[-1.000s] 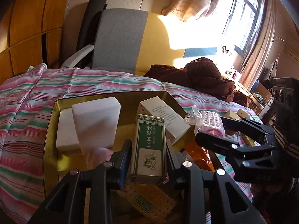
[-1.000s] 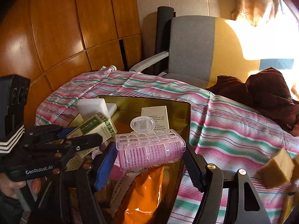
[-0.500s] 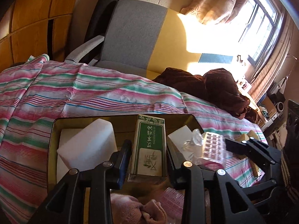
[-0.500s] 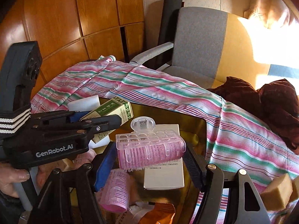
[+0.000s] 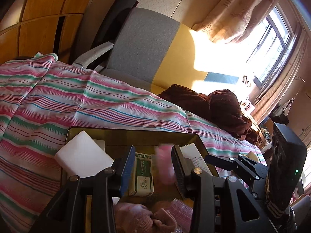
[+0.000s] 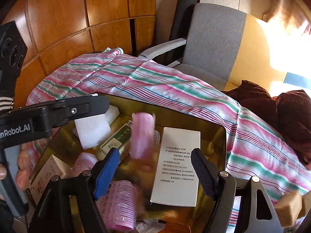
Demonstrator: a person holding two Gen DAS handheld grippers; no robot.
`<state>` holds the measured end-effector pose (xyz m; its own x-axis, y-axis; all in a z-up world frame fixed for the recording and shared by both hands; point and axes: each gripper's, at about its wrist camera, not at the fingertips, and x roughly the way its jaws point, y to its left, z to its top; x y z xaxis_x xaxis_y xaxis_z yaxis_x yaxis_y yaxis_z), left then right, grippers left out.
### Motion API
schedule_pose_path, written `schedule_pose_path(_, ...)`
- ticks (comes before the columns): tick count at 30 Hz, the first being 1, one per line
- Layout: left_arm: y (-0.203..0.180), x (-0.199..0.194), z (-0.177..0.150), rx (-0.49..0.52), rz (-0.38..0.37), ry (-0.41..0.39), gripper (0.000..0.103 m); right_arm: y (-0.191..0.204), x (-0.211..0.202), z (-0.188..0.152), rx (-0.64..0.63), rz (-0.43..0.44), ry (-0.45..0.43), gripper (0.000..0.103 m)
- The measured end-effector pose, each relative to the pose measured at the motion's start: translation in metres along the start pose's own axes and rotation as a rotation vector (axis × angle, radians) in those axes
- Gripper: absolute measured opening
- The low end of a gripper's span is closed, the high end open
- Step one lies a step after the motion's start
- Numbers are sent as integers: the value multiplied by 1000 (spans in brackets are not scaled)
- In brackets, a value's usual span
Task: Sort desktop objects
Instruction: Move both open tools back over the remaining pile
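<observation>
Now both releases into the gold tray (image 6: 223,134) are seen: the blurred pink roller (image 6: 142,136) is caught falling between the wide-open right fingers (image 6: 202,171), and the green box (image 5: 143,173) lies loose between the open left fingers (image 5: 127,168). Further pieces must next be sought.

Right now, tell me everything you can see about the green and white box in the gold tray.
The green and white box is a slim carton, seemingly cardboard, with dark green panels, a pale label and printed characters. It lies flat in the gold tray, next to the white foam block. In the left wrist view it sits between the open left tongs, not visibly gripped.
</observation>
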<state>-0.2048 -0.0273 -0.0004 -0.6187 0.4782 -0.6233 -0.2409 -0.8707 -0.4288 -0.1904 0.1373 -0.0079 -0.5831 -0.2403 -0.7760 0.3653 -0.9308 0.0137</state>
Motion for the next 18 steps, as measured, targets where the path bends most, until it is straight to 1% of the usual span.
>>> schedule_pose_path(1, -2, -4, -1, 5, 3, -9, 40, -3, -3, -1, 15, 4, -6, 82)
schedule_pose_path(4, -9, -17, -6, 16, 0, -32, 45, -13, -21, -8, 64, 24, -52, 84)
schedule_pose_path(7, -17, -30, -16, 30, -8, -53, 47, -26, -52, -23, 113, 28, -154, 84)
schedule_pose_path(8, -21, -34, -20, 37, -12, -64, 47, -31, -64, -30, 131, 18, -191, 84)
schedule_pose_path(10, -34, -44, -31, 70, -23, -86, 50, -45, -86, -49, 181, -43, -259, 86)
schedule_pose_path(11, -42, -48, -37, 95, -28, -95, 51, -53, -96, -61, 211, -72, -285, 88)
schedule_pose_path(12, -52, -51, -44, 126, -37, -103, 53, -62, -103, -73, 244, -83, -300, 88)
schedule_pose_path(15, -85, -59, -67, 211, -81, -121, 57, -94, -115, -112, 363, -60, -286, 88)
schedule_pose_path(16, -97, -60, -75, 232, -110, -120, 59, -104, -118, -126, 403, -58, -277, 89)
schedule_pose_path(18, -120, -62, -91, 275, -171, -115, 60, -120, -124, -156, 454, -49, -270, 89)
